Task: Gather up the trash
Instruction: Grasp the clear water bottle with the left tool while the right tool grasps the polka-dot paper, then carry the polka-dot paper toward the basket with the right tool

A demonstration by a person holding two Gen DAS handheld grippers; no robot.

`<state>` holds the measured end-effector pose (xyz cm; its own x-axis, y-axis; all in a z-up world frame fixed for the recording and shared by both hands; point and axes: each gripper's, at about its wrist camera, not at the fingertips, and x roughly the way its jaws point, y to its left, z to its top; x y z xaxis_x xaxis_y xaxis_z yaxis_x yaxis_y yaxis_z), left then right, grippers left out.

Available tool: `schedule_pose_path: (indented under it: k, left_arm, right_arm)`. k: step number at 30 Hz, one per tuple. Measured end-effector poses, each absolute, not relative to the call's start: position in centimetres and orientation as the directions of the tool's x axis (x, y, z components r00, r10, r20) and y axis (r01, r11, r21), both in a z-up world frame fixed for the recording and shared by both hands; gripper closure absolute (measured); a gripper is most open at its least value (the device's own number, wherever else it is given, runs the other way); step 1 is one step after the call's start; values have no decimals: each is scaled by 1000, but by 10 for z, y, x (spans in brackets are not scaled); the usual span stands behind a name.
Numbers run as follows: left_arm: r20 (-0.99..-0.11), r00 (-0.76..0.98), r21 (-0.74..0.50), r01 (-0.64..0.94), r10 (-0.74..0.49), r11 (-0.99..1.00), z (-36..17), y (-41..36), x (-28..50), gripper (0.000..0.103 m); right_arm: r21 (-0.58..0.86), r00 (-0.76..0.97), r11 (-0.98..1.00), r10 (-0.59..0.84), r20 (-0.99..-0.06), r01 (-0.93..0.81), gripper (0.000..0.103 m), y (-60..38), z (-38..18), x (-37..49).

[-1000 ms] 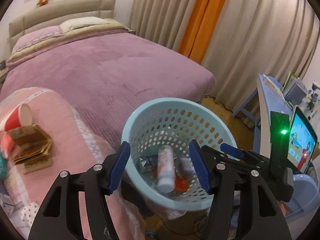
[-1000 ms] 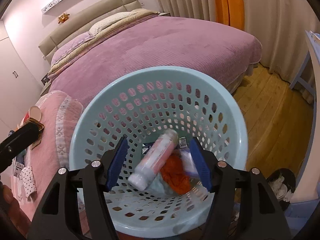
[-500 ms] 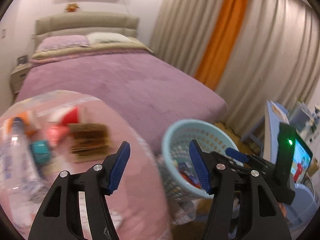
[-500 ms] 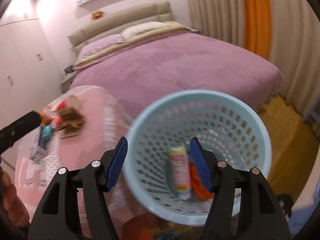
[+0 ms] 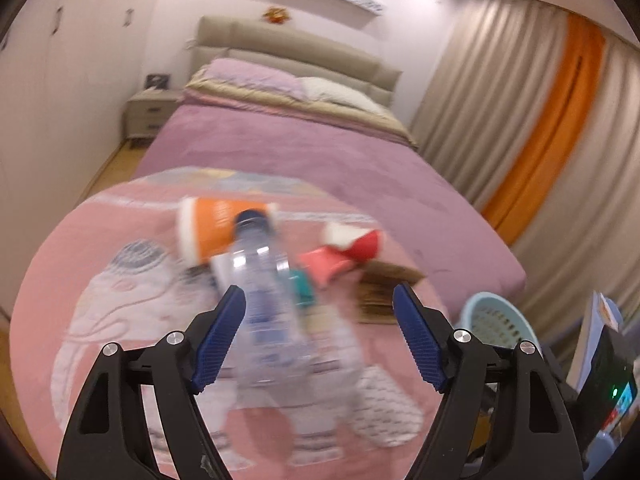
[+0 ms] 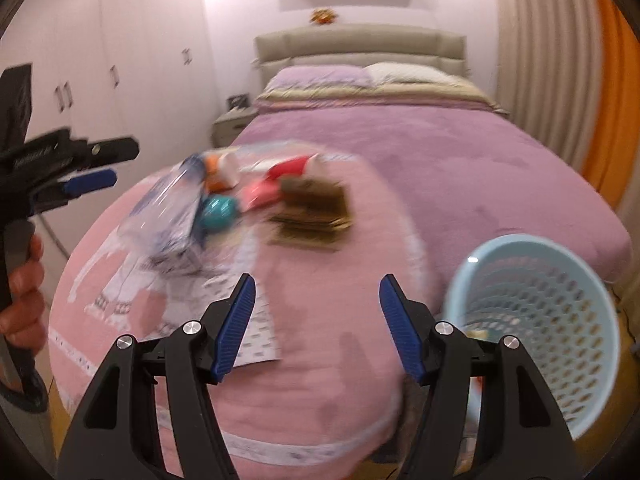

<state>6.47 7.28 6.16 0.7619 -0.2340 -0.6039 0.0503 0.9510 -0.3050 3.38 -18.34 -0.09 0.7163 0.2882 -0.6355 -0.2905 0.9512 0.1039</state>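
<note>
Several pieces of trash lie on a round pink cushion: a clear plastic bottle, an orange cup, a red cup, a teal item and a brown paper pad. My left gripper hovers over the bottle, its jaws opening, and the blurred bottle shows between the fingers without being pressed. My right gripper is open and holds nothing above the cushion's near edge. The right wrist view also shows the bottle, the paper pad and my left gripper.
A light blue perforated basket stands to the right of the cushion, also seen as the basket. Behind is a wide bed with a purple cover. White wardrobes line the left wall, curtains the right. A hand holds the left gripper.
Both views have swung left, away from the basket and onto the cushion with the trash. The left jaws stand wider than before. The right jaws keep the same gap.
</note>
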Motion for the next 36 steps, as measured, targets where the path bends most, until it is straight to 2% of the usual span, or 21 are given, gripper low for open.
schedule_pose_path:
  k: [5, 17, 22, 26, 36]
  left_arm:
    - [-650, 732, -286, 13, -204, 958, 44, 88, 71, 28]
    - [-723, 681, -186, -27, -118, 982, 12, 81, 95, 30]
    - [-735, 667, -184, -22, -122, 983, 7, 79, 99, 44]
    - [-728, 676, -178, -32, -110, 983, 7, 79, 95, 46]
    - [-663, 736, -230, -27, -136, 973, 18, 90, 65, 46]
  right_arm:
    - [143, 646, 928, 344, -682, -343, 42, -152, -23, 43]
    - [125, 580, 925, 326, -747, -358, 42, -127, -56, 50]
    - [93, 589, 929, 303, -750, -360, 42, -122, -57, 50]
    - [76, 592, 930, 291, -752, -360, 42, -119, -57, 51]
    - [93, 586, 926, 306, -750, -365, 80, -118, -53, 49]
